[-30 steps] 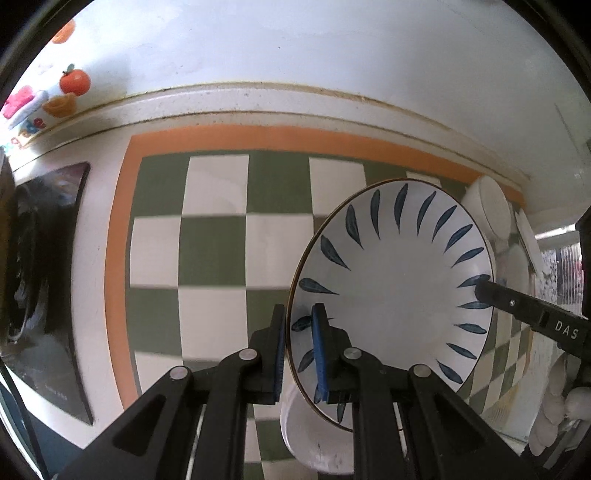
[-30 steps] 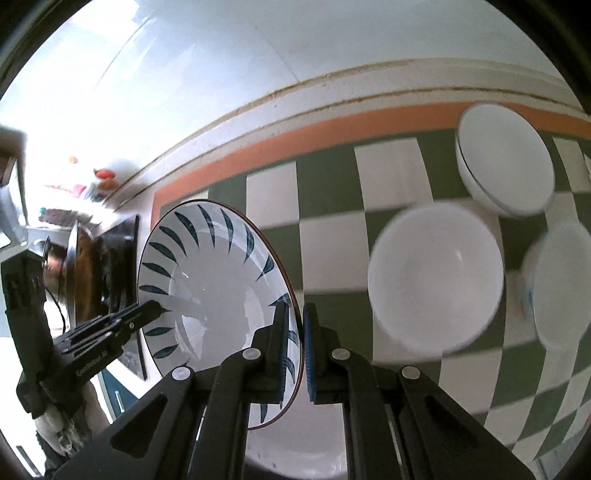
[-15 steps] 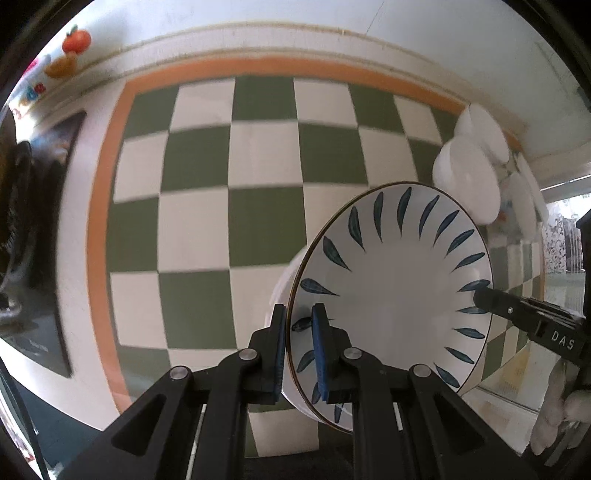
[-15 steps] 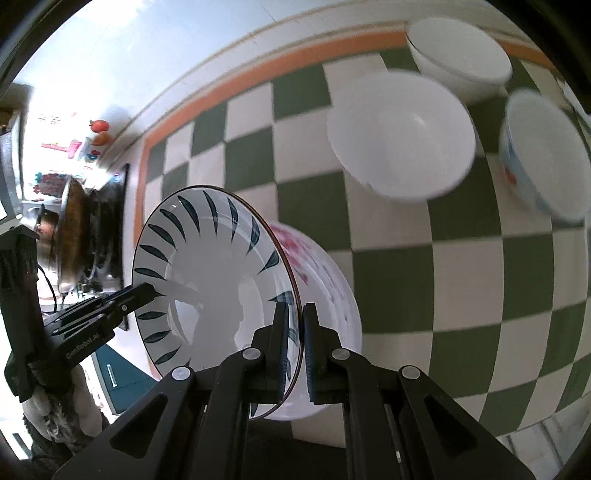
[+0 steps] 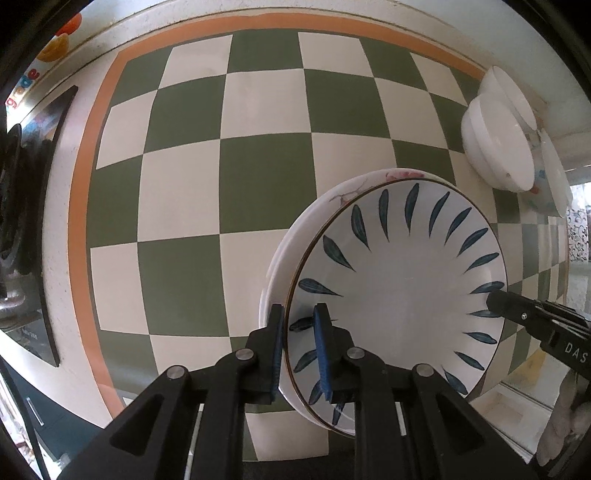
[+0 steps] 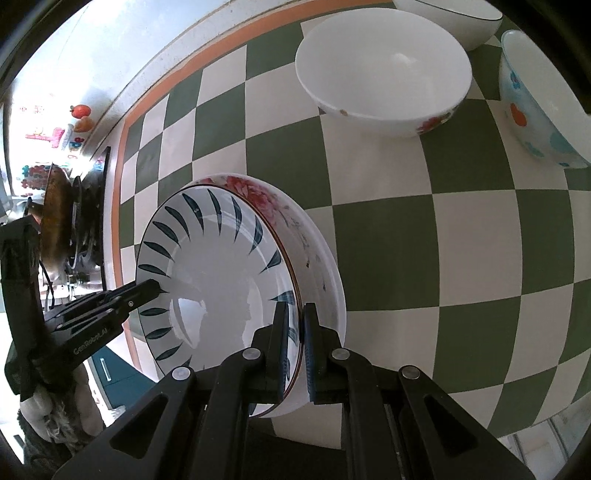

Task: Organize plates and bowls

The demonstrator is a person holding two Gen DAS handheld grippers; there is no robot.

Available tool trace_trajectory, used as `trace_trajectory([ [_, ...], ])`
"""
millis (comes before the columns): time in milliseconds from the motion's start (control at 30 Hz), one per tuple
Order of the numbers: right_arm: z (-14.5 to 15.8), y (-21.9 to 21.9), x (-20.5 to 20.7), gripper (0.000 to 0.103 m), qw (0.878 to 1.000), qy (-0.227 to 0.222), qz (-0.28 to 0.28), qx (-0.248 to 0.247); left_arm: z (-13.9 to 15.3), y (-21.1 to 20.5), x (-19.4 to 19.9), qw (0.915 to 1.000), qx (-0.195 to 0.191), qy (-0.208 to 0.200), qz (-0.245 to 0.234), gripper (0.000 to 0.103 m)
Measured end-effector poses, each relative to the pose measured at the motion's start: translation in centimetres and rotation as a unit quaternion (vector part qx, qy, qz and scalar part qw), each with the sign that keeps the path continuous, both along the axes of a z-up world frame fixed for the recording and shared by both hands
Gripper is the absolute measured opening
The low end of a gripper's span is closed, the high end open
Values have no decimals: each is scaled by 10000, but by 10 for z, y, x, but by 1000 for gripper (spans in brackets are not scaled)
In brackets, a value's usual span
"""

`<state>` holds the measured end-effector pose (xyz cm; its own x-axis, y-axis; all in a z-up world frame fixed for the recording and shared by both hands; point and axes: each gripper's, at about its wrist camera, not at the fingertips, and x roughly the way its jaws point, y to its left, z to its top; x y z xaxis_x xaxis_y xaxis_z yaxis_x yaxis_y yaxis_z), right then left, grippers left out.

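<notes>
A white plate with blue leaf marks (image 5: 399,280) (image 6: 218,280) sits nested in a pink-flowered plate (image 5: 317,210) (image 6: 295,221) on the green and white checked cloth (image 5: 258,166), near its front edge. My left gripper (image 5: 299,314) points straight down with the blue-leaf plate's left rim between its pads; its jaws are opening slightly. The right gripper (image 6: 293,314) is shut on the opposite rim. Each gripper's tip shows in the other view, the right gripper (image 5: 496,299) and the left gripper (image 6: 147,286).
A white bowl with a red flower (image 6: 384,66), a bowl with blue and orange flowers (image 6: 535,107) and another white bowl (image 6: 454,18) stand at the back right. A stove with a pan (image 6: 55,218) lies left of the cloth. A wall runs behind.
Both grippers came down with the blue-leaf plate and set it into the flowered plate. The left jaws stand a little wider than before.
</notes>
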<state>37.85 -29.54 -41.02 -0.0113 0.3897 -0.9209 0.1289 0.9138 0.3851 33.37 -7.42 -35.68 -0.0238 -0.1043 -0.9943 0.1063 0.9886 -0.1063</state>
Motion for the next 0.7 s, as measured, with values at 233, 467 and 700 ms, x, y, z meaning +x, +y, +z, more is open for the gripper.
trace_trajectory([
  [233,-9,4,3,9,9997,-64,146,-191,-1,-5,-6,9999,107,-43,94,14],
  [467,-9,7,7,12,9995,-106,235,-200,1,0,-8,9995,108,-54,276,14],
  [700,-7,11,7,13,9994,-11,257,-227,-3,12,-10,9985,-36,113,542,16],
])
